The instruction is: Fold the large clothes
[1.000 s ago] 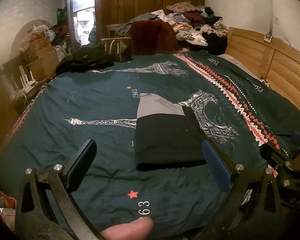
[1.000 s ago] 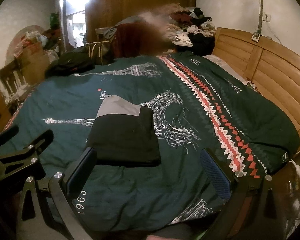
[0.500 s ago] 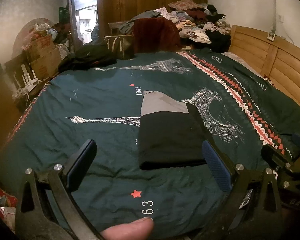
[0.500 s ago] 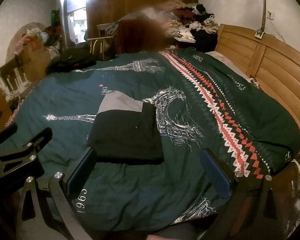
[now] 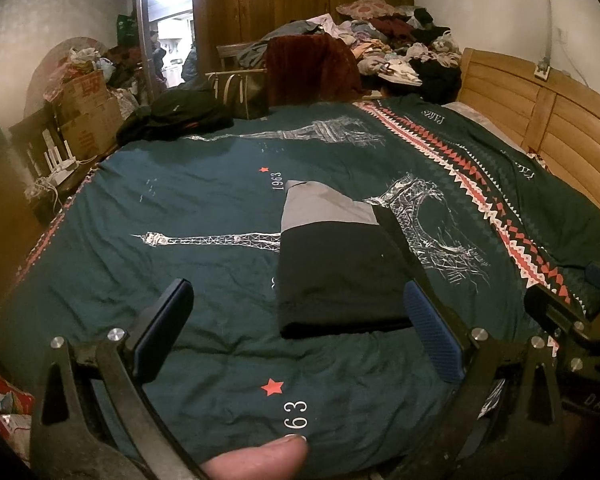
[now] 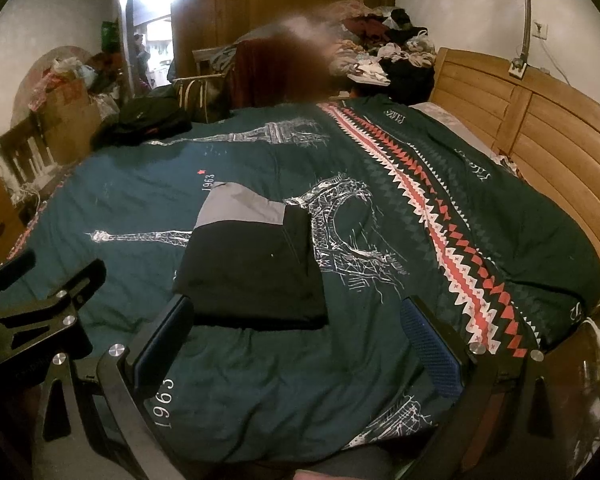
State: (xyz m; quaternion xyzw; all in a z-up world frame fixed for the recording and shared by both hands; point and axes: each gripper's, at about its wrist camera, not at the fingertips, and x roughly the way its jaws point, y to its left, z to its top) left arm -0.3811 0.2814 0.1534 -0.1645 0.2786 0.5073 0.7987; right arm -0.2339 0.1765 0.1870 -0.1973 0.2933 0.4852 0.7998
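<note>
A black and grey garment (image 5: 332,264) (image 6: 252,260) lies folded into a neat rectangle in the middle of the dark green bedspread (image 5: 180,208) (image 6: 380,360). My left gripper (image 5: 300,328) hovers open over the near edge of the bed, its fingers wide apart, just short of the garment's near edge. My right gripper (image 6: 296,336) is open too, held back from the garment with nothing between its fingers. Each gripper shows at the side of the other's view. A person's thumb (image 5: 256,458) shows at the bottom of the left wrist view.
A wooden headboard (image 5: 540,120) (image 6: 540,128) runs along the right. A heap of clothes (image 5: 380,40) piles up at the far end, with a dark jacket (image 5: 176,116) on the far left corner. Boxes and clutter (image 5: 84,100) stand at the left beside a doorway.
Both grippers have drifted slightly back and up from the bed; the folded garment has not moved. Both stay open and empty.
</note>
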